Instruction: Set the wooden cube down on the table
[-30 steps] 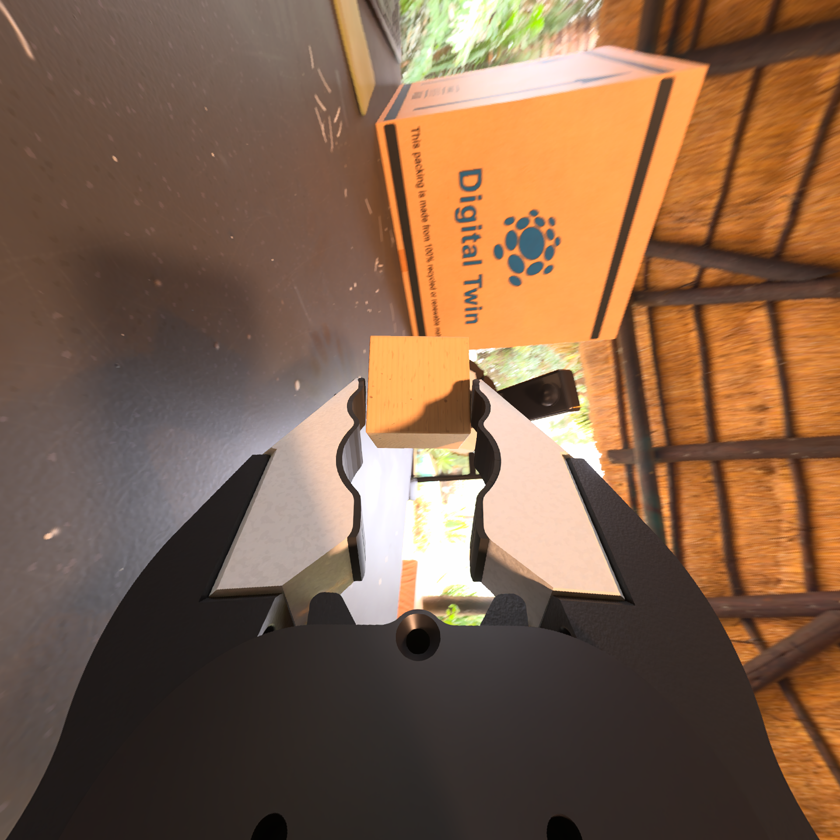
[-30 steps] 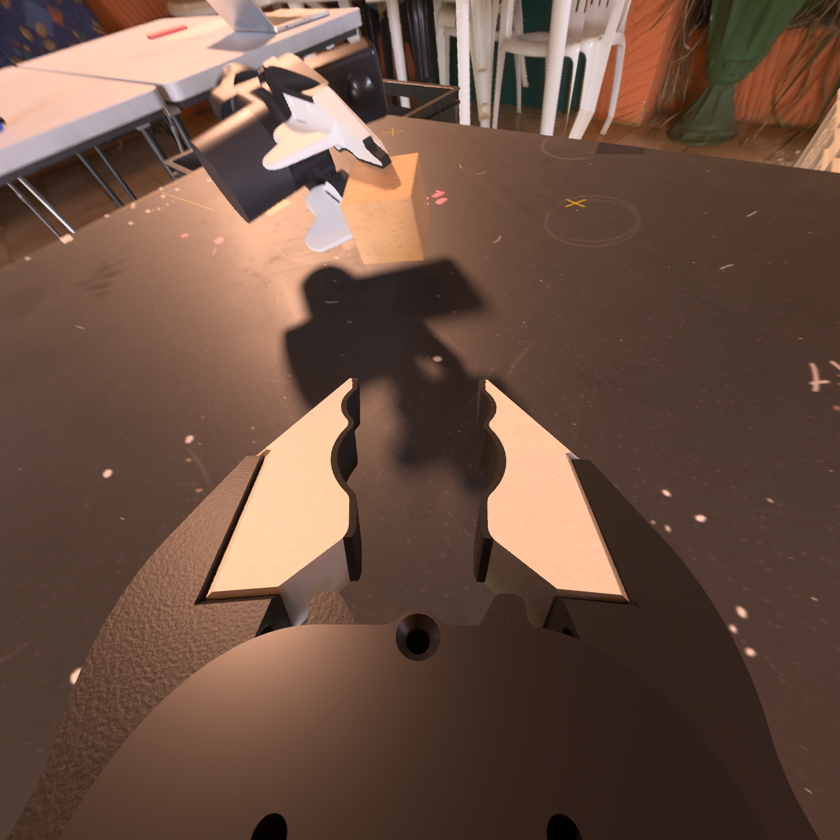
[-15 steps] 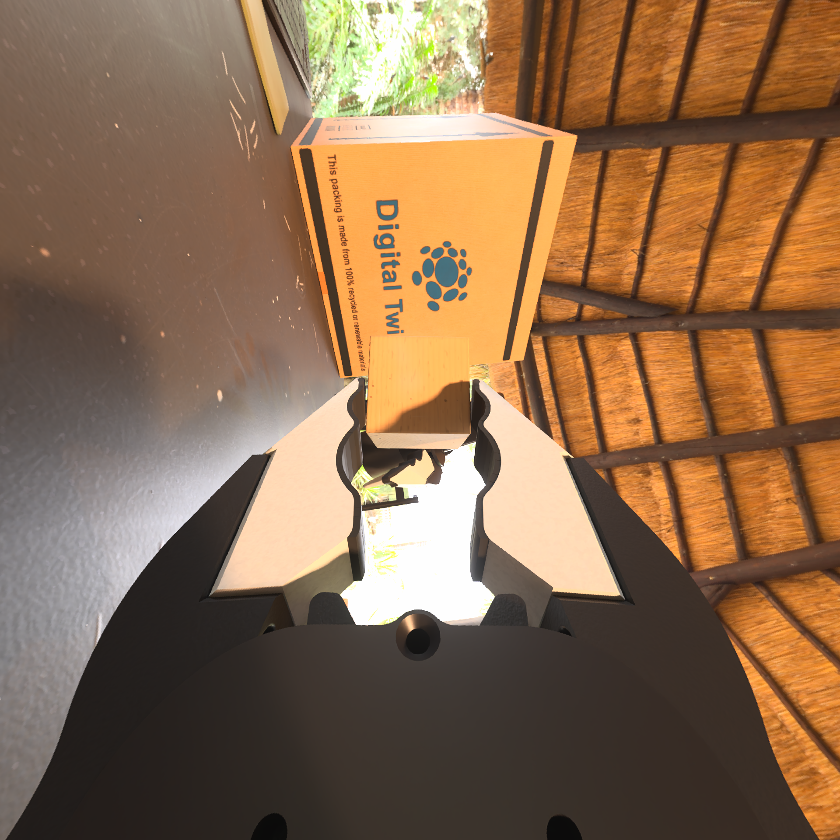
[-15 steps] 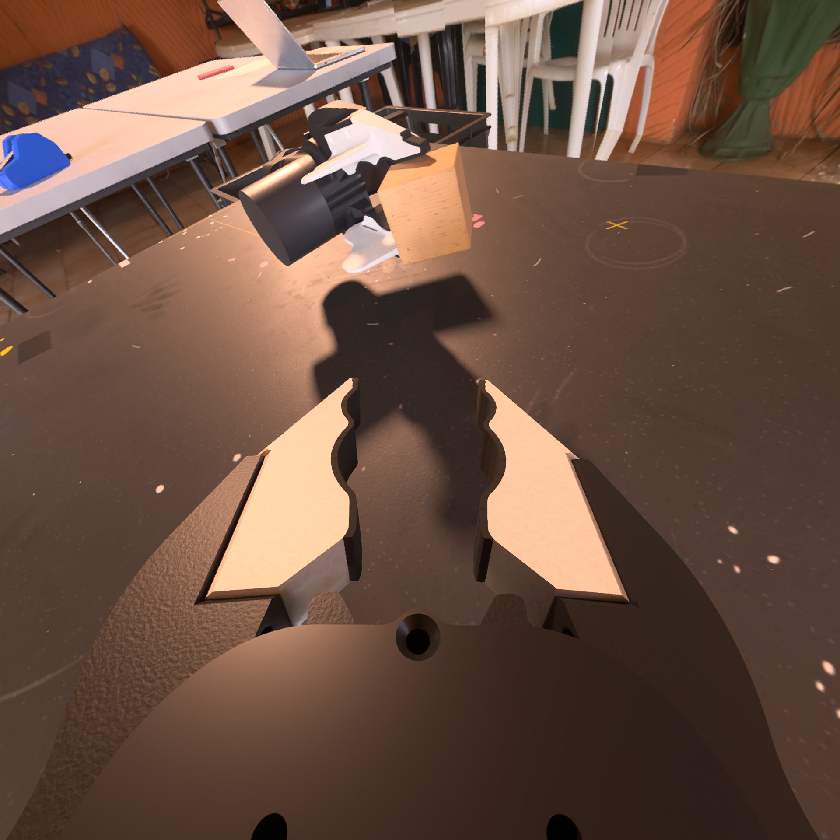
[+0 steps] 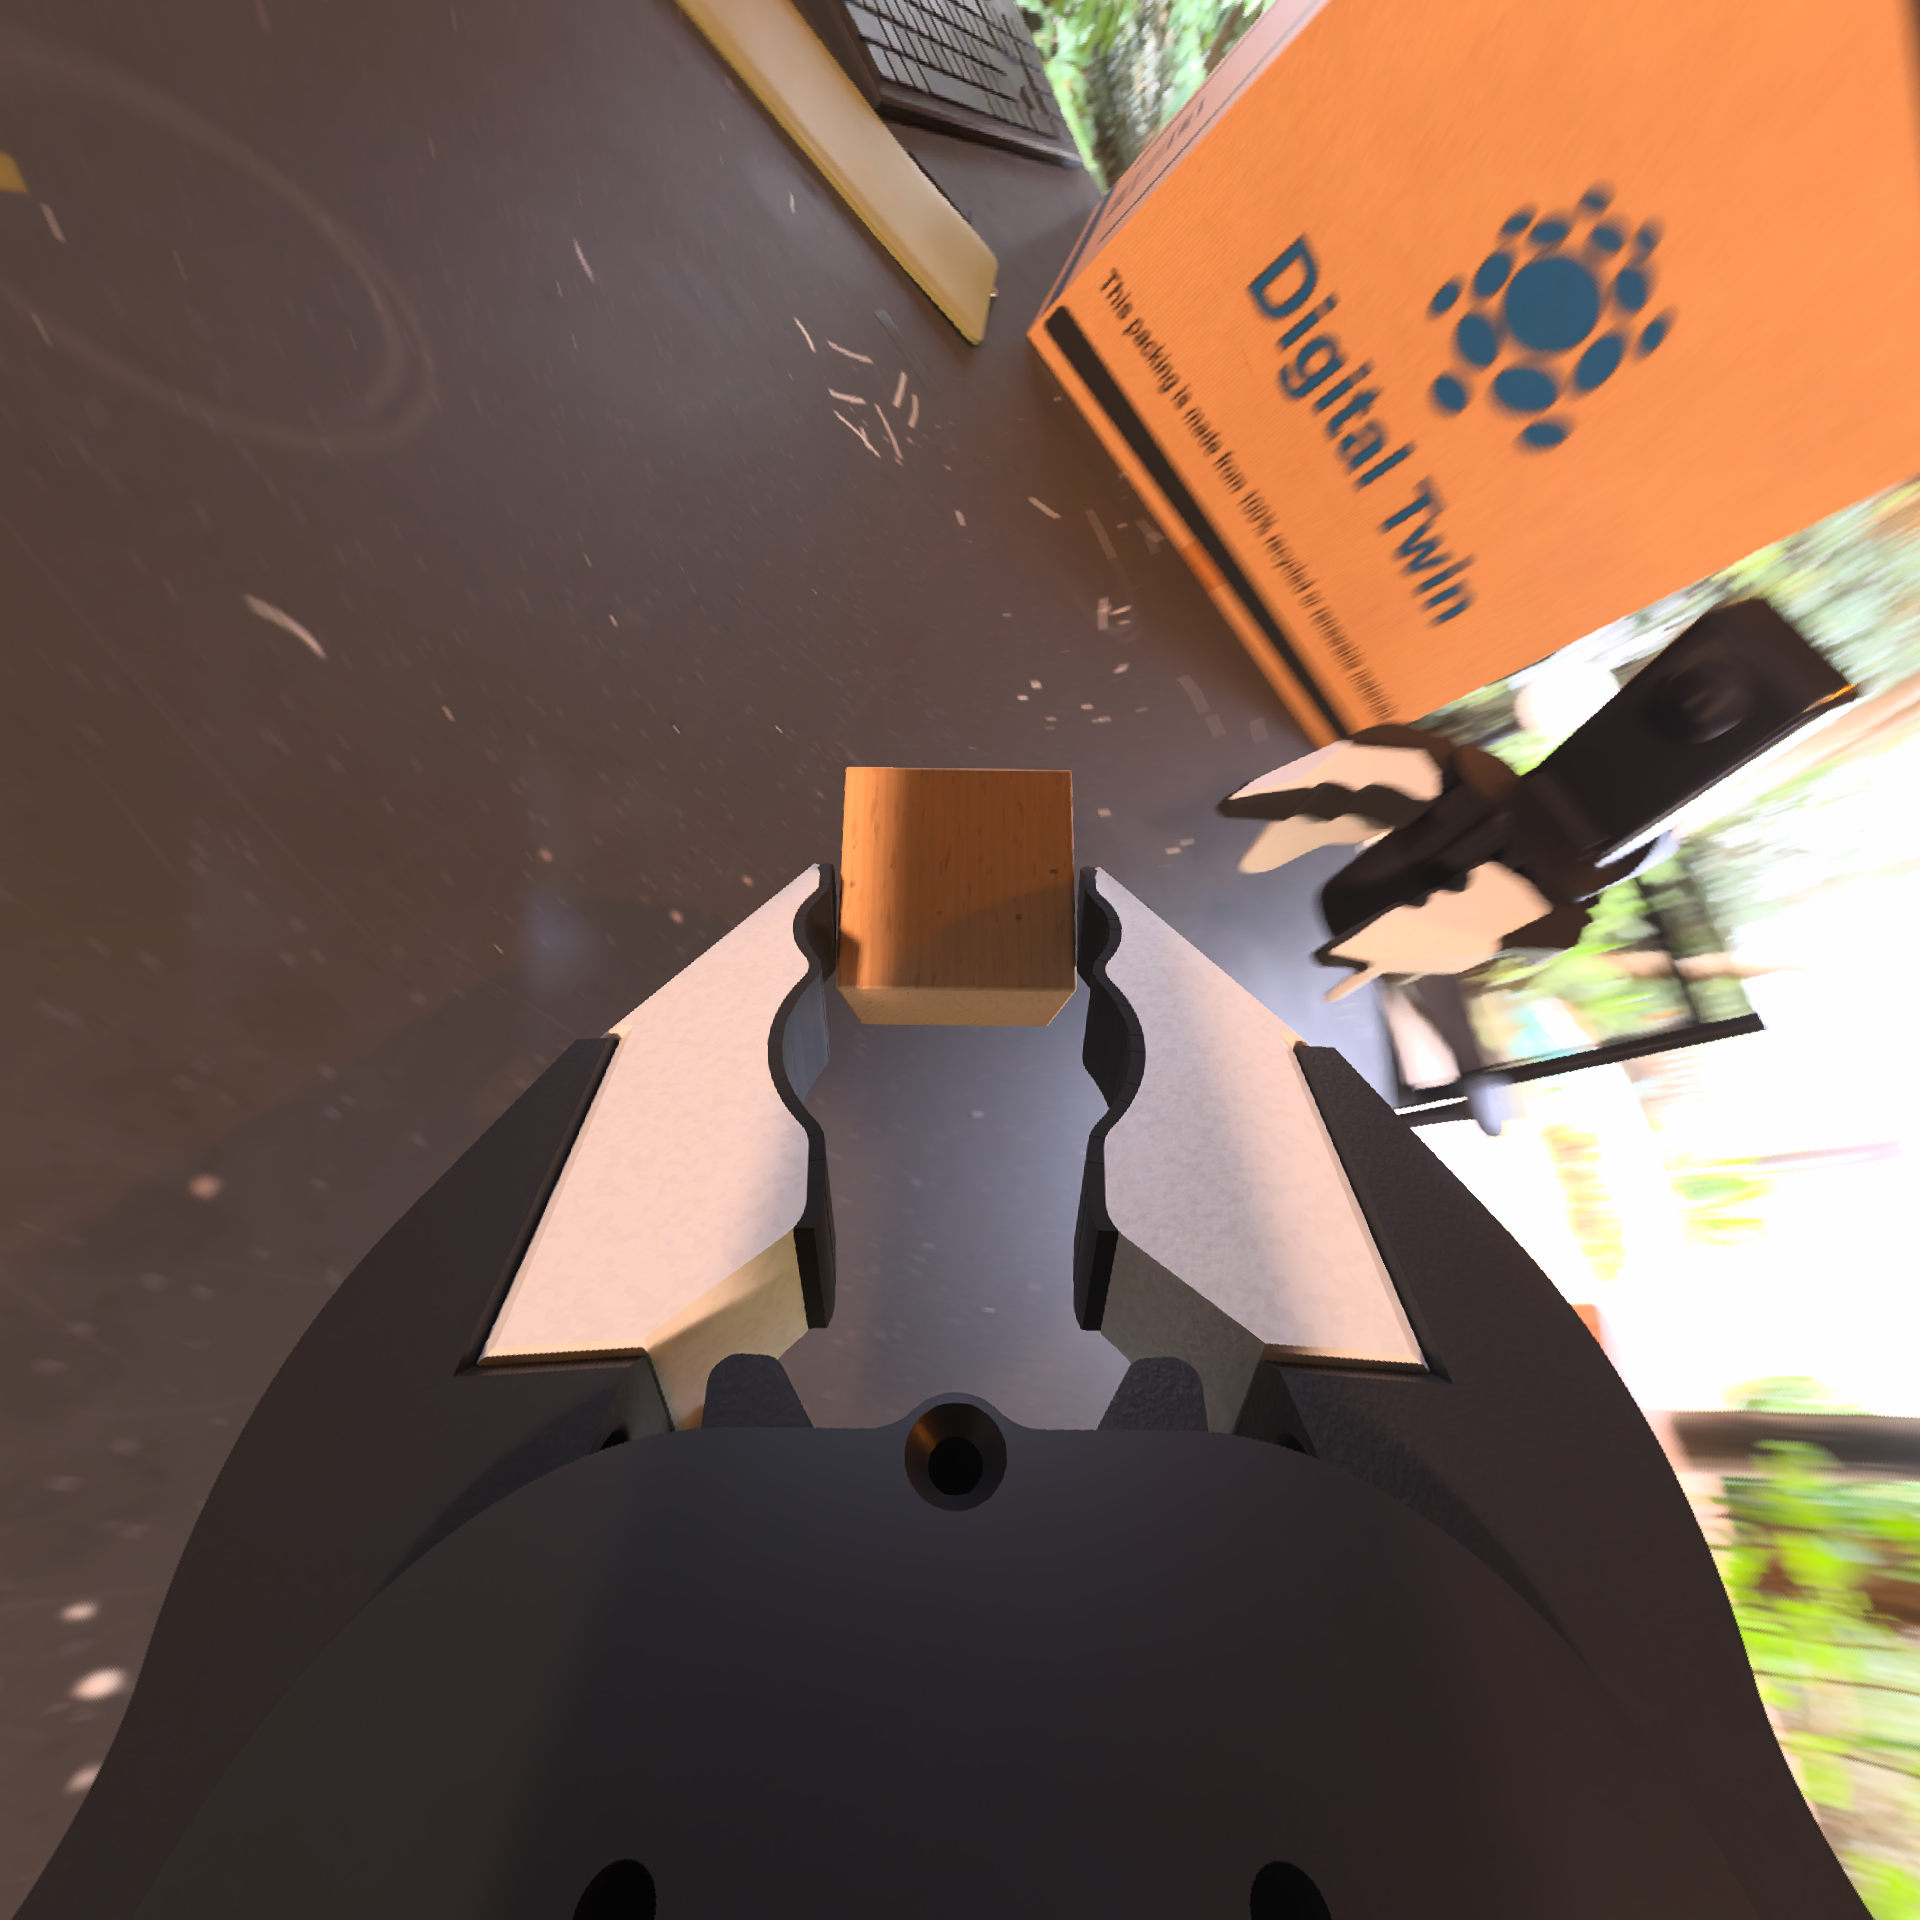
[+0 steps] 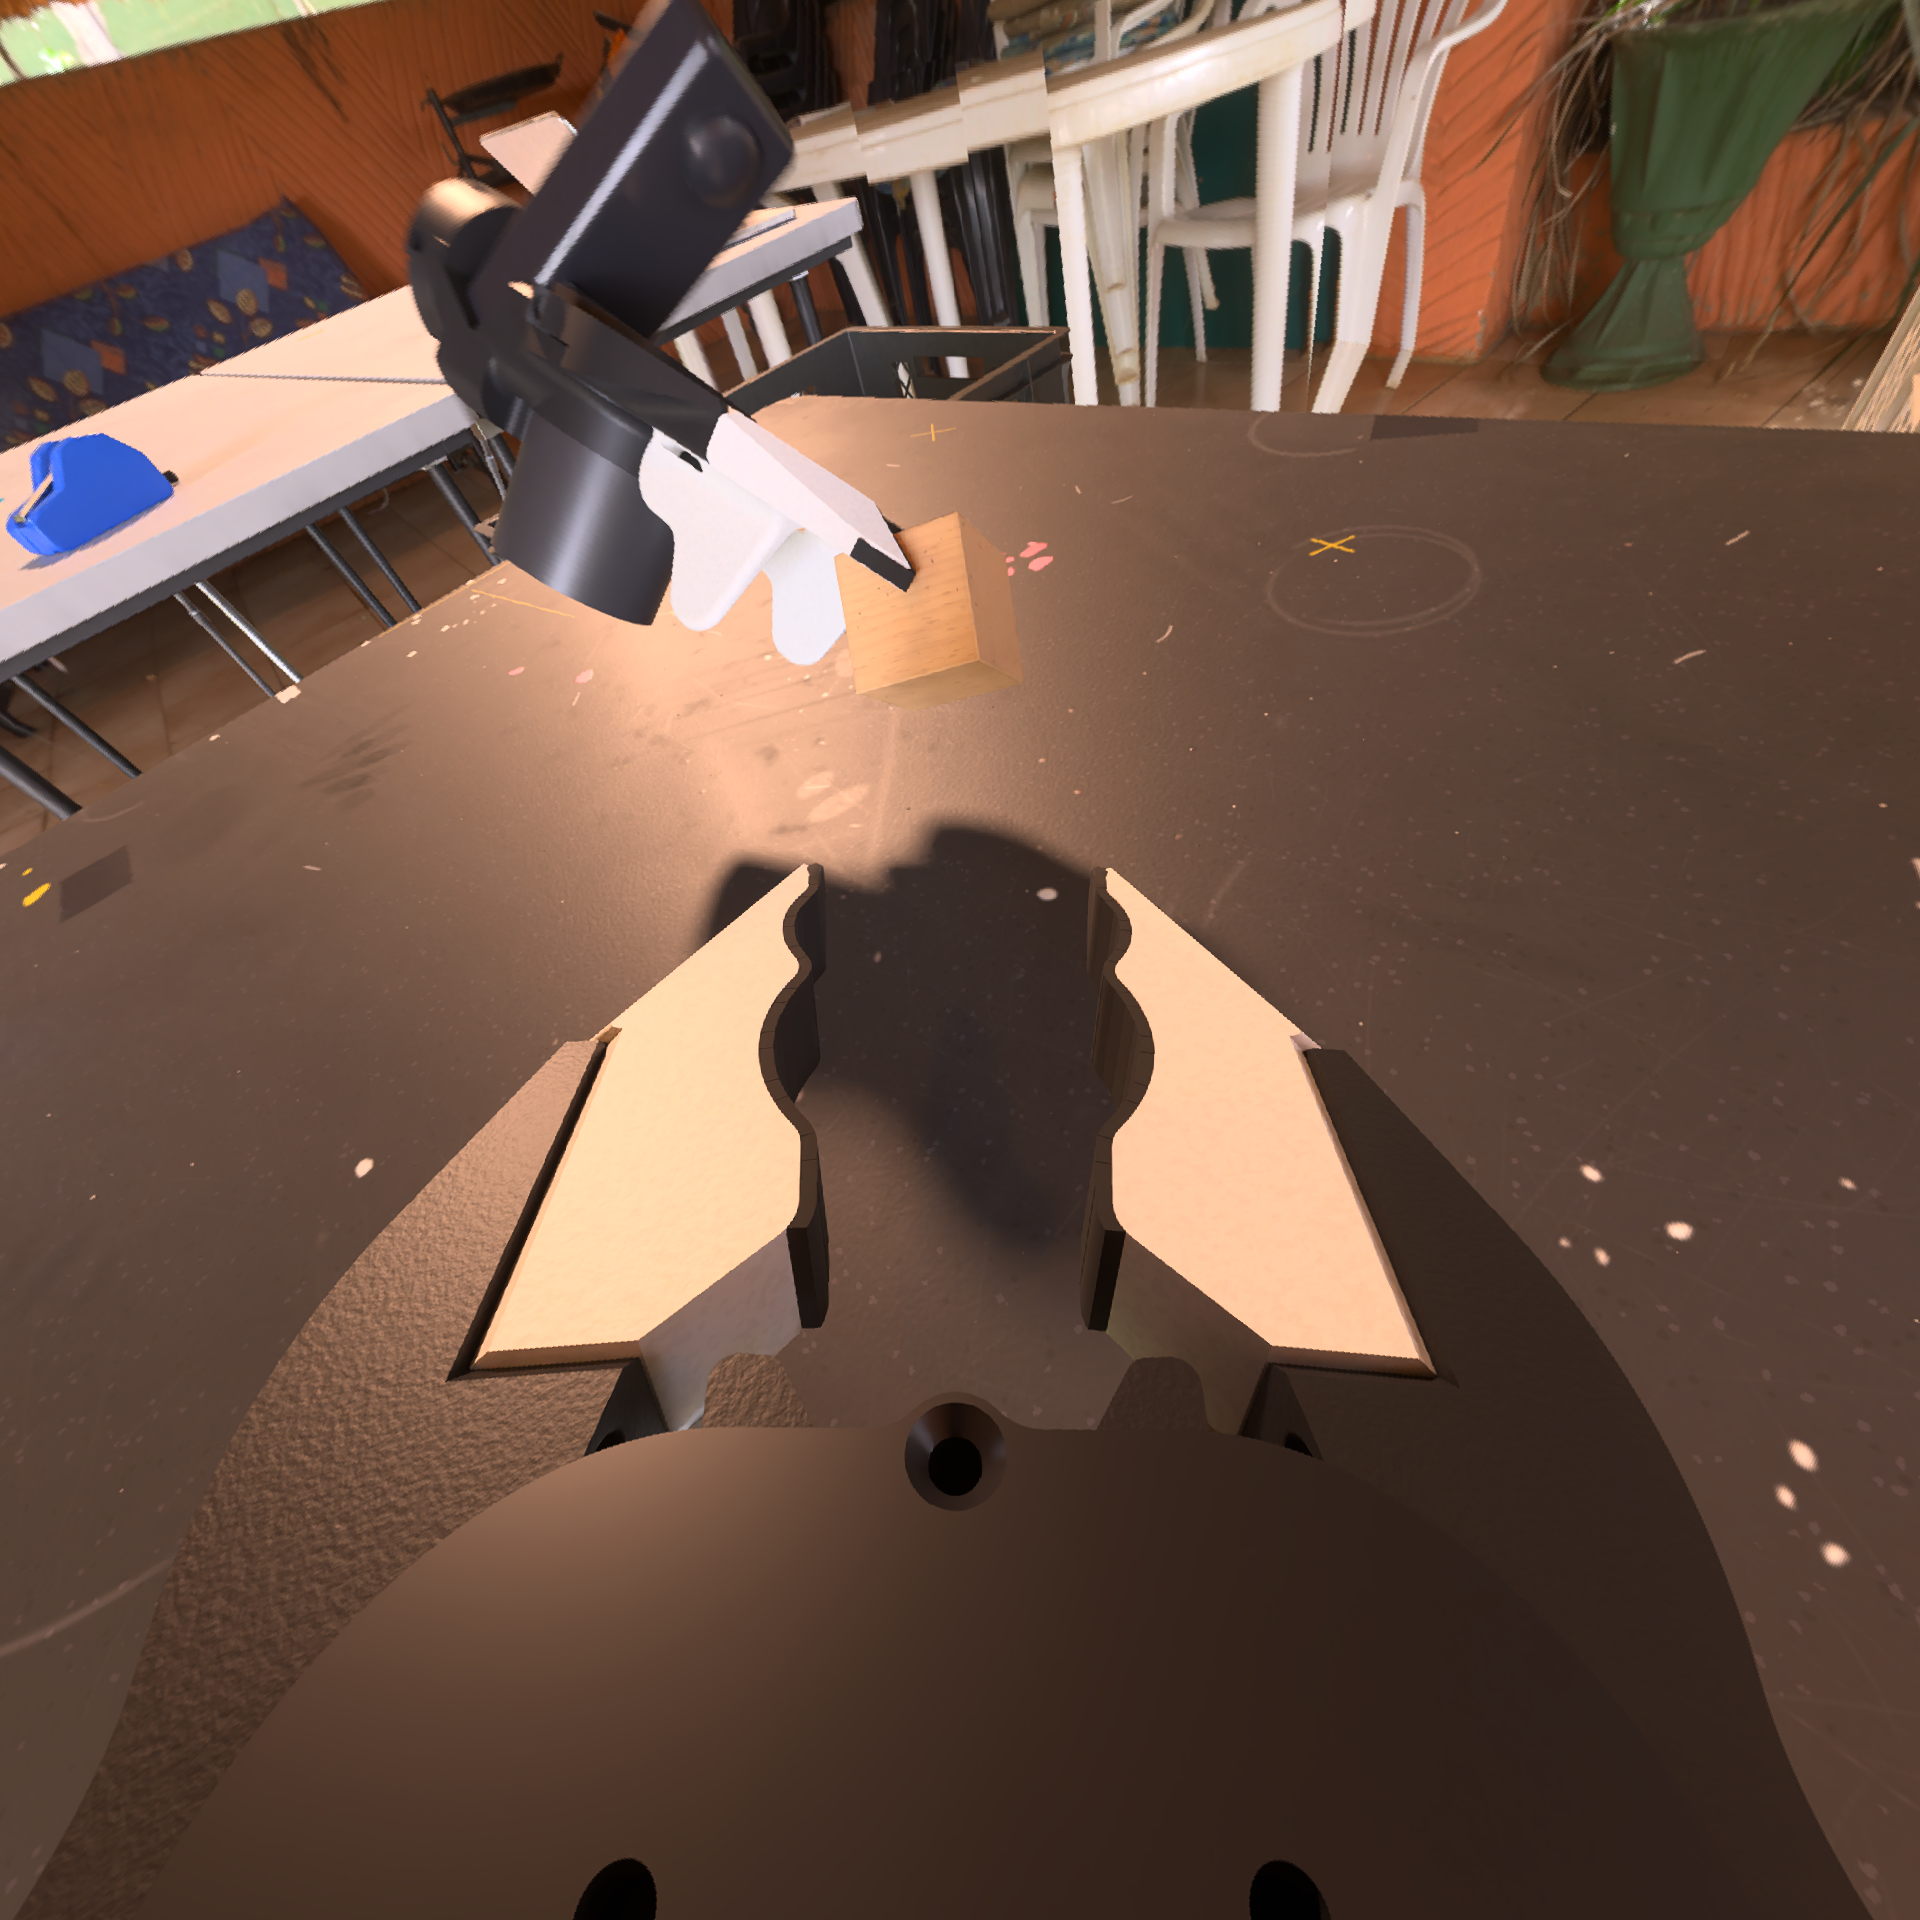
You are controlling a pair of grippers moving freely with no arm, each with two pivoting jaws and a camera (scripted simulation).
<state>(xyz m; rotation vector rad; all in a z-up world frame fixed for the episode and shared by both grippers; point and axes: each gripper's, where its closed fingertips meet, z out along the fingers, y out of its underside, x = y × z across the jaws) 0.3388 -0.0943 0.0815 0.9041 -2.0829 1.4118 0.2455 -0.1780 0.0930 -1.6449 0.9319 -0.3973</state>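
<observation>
My left gripper (image 5: 956,883) is shut on the wooden cube (image 5: 956,883), gripped at the fingertips above the dark table (image 5: 416,623). In the right wrist view the left gripper (image 6: 883,566) tilts down toward the table, and the cube (image 6: 930,613) hangs a little above the surface. My right gripper (image 6: 956,894) is open and empty, low over the table (image 6: 1455,831), nearer than the cube. It also shows in the left wrist view (image 5: 1309,862), to the right of the cube.
An orange cardboard box (image 5: 1507,343) stands on the table past the cube. A keyboard (image 5: 956,73) and a pale board (image 5: 862,177) lie farther off. Grey side tables with a blue object (image 6: 83,488), a black crate (image 6: 914,364) and white chairs (image 6: 1247,187) stand beyond the table edge.
The left gripper has swung and tilted downward toward the table, still holding the cube. The box and right gripper have shifted in its view. The right gripper stays open.
</observation>
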